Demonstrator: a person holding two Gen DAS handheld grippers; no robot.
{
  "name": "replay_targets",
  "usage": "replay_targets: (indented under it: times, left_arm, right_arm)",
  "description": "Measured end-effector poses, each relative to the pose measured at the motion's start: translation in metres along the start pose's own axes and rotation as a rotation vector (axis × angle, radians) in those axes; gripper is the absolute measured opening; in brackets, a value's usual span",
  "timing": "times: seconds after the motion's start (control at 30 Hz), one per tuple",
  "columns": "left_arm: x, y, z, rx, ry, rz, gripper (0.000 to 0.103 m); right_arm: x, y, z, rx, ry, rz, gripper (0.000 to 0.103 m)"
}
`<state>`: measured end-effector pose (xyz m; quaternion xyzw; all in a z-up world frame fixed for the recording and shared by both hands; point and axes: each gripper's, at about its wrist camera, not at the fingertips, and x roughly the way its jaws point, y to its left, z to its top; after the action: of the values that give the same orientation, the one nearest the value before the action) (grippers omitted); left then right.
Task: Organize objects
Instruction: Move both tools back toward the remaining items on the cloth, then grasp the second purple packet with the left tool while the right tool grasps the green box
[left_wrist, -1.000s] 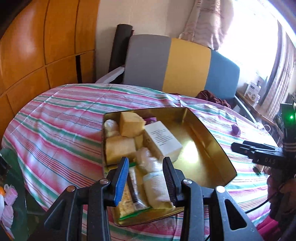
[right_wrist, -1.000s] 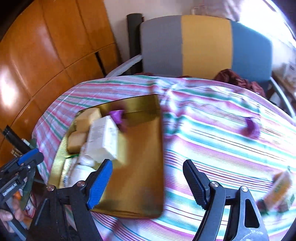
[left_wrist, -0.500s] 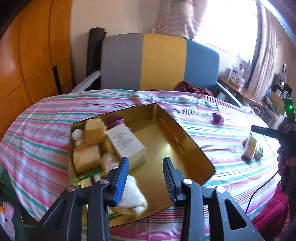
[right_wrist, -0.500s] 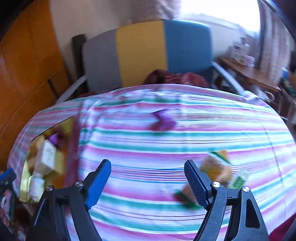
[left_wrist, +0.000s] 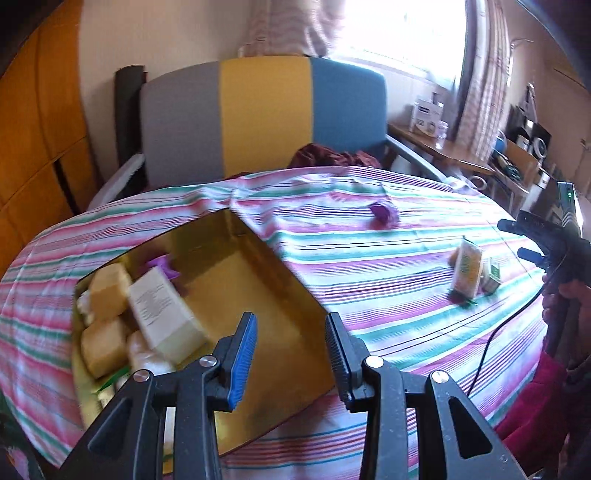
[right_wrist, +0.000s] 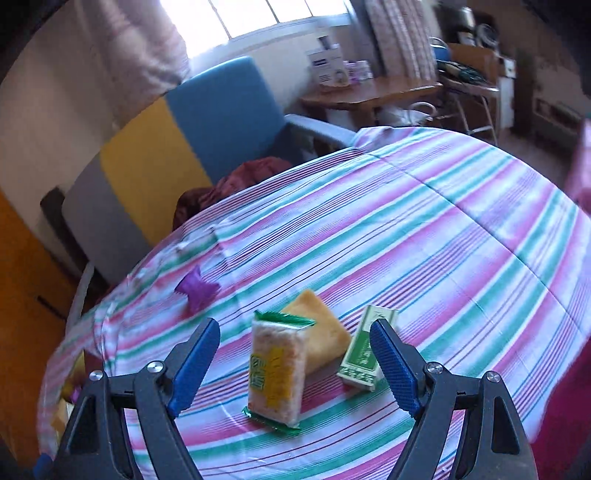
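Hovering over the striped desk (right_wrist: 461, 236), the right hand-held gripper (right_wrist: 295, 363) has its jaws spread wide (they've just been opening more) with nothing pinched, and right ahead between its blue pads stands a green-ended snack packet (right_wrist: 276, 371), leaning against a yellow cake piece (right_wrist: 325, 332), with a little green box (right_wrist: 364, 352) just beside the right pad and a purple candy (right_wrist: 197, 286) further off to the left. The left hand-held gripper (left_wrist: 291, 354) is at a narrower gap, empty, hanging above the gold tin (left_wrist: 280, 332), whose left side, beyond the left pad, holds a white box (left_wrist: 162, 314) and yellow cakes (left_wrist: 107, 295).
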<state>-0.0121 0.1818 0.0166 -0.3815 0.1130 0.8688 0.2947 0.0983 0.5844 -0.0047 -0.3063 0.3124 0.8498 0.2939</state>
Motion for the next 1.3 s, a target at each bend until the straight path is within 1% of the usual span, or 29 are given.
replay_targets:
  times: [0.13, 0.3, 0.4, 0.47, 0.63, 0.77, 0.9, 1.03, 1.13, 1.3]
  left_arm:
    - [0.013, -0.02, 0.013, 0.036, 0.01, -0.038, 0.038]
    - [0.035, -0.044, 0.028, 0.057, 0.052, -0.096, 0.038]
    - [0.055, -0.056, 0.036, 0.043, 0.099, -0.138, 0.04]
    - [0.066, -0.061, 0.04, 0.027, 0.123, -0.159, 0.043]
    - [0.098, -0.074, 0.052, 0.001, 0.185, -0.191, 0.048]
    - [0.126, -0.082, 0.068, -0.039, 0.228, -0.212, 0.05]
    - [0.151, -0.091, 0.089, -0.075, 0.245, -0.225, 0.051]
    - [0.179, -0.1, 0.111, -0.105, 0.253, -0.227, 0.055]
    - [0.206, -0.108, 0.126, -0.138, 0.273, -0.229, 0.057]
    - [0.249, -0.123, 0.148, -0.19, 0.295, -0.213, 0.061]
  right_arm:
    - [-0.003, -0.015, 0.003, 0.086, -0.022, -0.015, 0.084]
    - [-0.01, -0.04, 0.006, 0.21, -0.047, -0.009, 0.084]
    - [-0.013, -0.055, 0.007, 0.281, -0.062, -0.011, 0.085]
    - [-0.011, -0.059, 0.007, 0.307, -0.051, -0.001, 0.085]
    - [-0.007, -0.054, 0.006, 0.295, -0.03, 0.024, 0.086]
    - [-0.005, -0.052, 0.005, 0.287, -0.015, 0.047, 0.087]
    - [-0.002, -0.046, 0.003, 0.263, 0.008, 0.072, 0.088]
    - [0.001, -0.041, 0.003, 0.239, 0.023, 0.099, 0.089]
    - [0.003, -0.039, 0.003, 0.233, 0.04, 0.122, 0.09]
    - [0.01, -0.036, 0.002, 0.23, 0.077, 0.162, 0.091]
